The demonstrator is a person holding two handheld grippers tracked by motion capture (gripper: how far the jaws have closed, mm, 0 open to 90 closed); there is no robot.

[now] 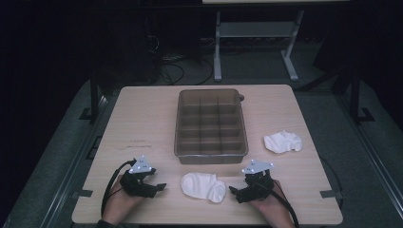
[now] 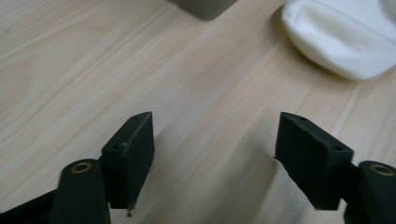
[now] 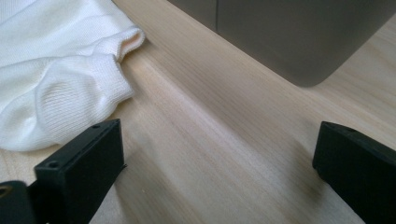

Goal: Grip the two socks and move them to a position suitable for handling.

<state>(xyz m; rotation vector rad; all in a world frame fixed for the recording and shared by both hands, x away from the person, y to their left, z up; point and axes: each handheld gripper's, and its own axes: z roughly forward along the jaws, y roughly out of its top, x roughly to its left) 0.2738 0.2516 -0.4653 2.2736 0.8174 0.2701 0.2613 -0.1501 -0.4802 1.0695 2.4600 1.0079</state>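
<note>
The sock (image 1: 203,186) lies folded on the table (image 1: 142,123) near its front edge, between the two grippers and just in front of the bin (image 1: 211,122). It is white, ribbed, and rests flat on the wood, touching neither the bin nor any jaw.

The left gripper (image 1: 159,186) sits to the sock's left, close to it but apart. In the left gripper view its jaws stand wide open with only bare wood between them (the sock (image 2: 343,39) shows up at the upper right, beyond the jaw tips, and a corner of the bin (image 2: 205,7) at the top edge).

The right gripper (image 1: 234,191) sits to the sock's right, pointing at it. In the right gripper view its jaws are also spread wide and hold nothing; the sock (image 3: 56,79) lies just beyond one jaw tip, its cuff end nearest, and the bin's wall (image 3: 289,32) rises behind.

A second sock (image 1: 283,141), crumpled, lies well apart to the right of the bin. The bin is translucent grey, split into compartments.
</note>
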